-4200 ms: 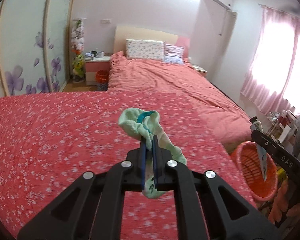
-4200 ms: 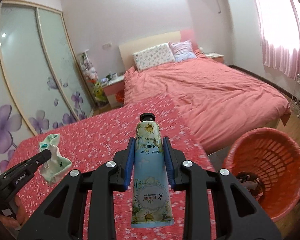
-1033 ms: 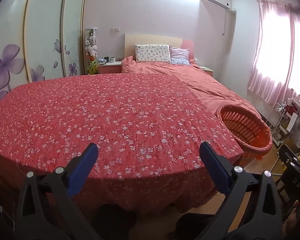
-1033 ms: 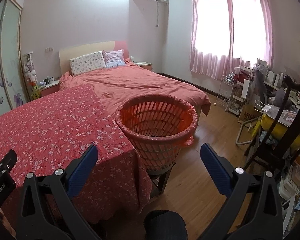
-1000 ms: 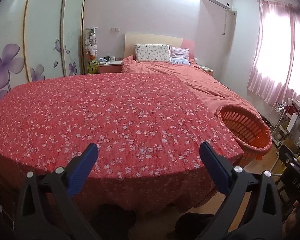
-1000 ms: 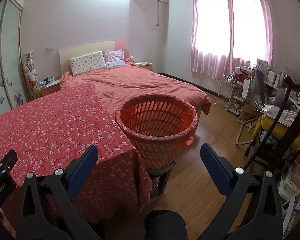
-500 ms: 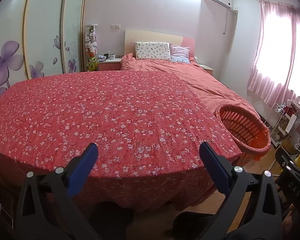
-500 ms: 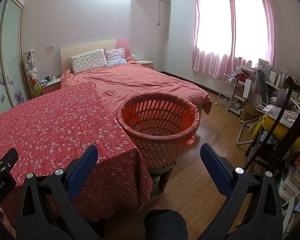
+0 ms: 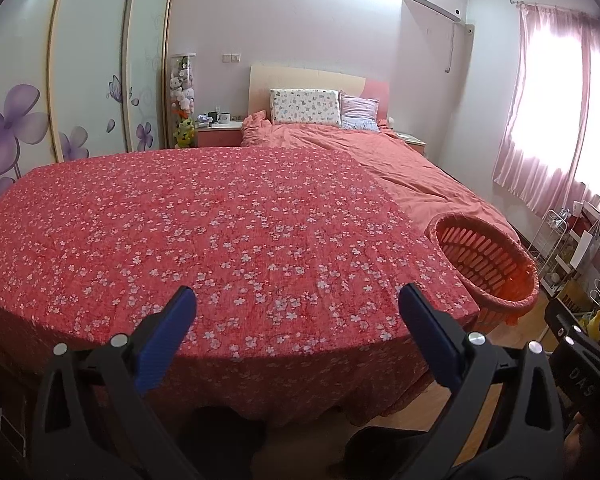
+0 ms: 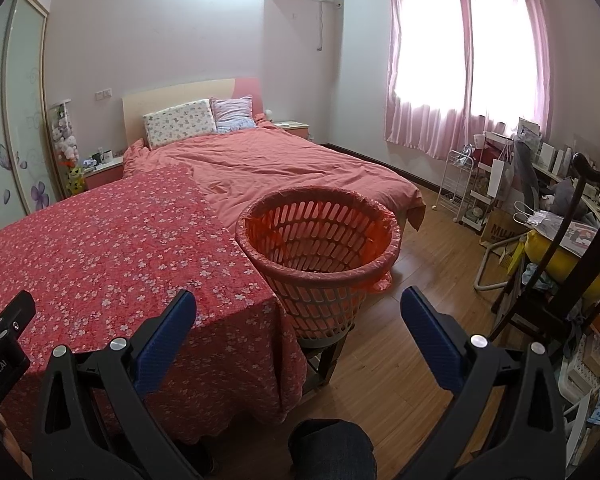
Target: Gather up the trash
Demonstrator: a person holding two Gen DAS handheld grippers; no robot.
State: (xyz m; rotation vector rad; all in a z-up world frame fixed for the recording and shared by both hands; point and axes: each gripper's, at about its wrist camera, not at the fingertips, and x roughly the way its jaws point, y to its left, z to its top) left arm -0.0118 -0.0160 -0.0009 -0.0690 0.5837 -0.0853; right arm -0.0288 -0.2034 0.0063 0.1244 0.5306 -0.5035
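An orange plastic basket (image 10: 320, 248) with an orange liner stands on a low stool at the right corner of the floral red table; it also shows in the left wrist view (image 9: 488, 264). My left gripper (image 9: 296, 320) is wide open and empty, held back over the near edge of the floral red cloth (image 9: 204, 232). My right gripper (image 10: 298, 320) is wide open and empty, in front of and below the basket. The basket's bottom is hidden. No loose trash shows on the cloth.
A bed with a salmon cover (image 10: 284, 164) and pillows (image 9: 304, 106) lies behind the table. A wardrobe with purple flowers (image 9: 32, 92) is at the left. A dark chair (image 10: 580, 248), a wire rack (image 10: 458, 184) and clutter crowd the right. Wooden floor (image 10: 416, 300) lies beside the basket.
Earlier my left gripper held a green sock and my right a cream tube; both are now open and empty. Over the last second both views have shifted slightly, the basket sitting a little lower.
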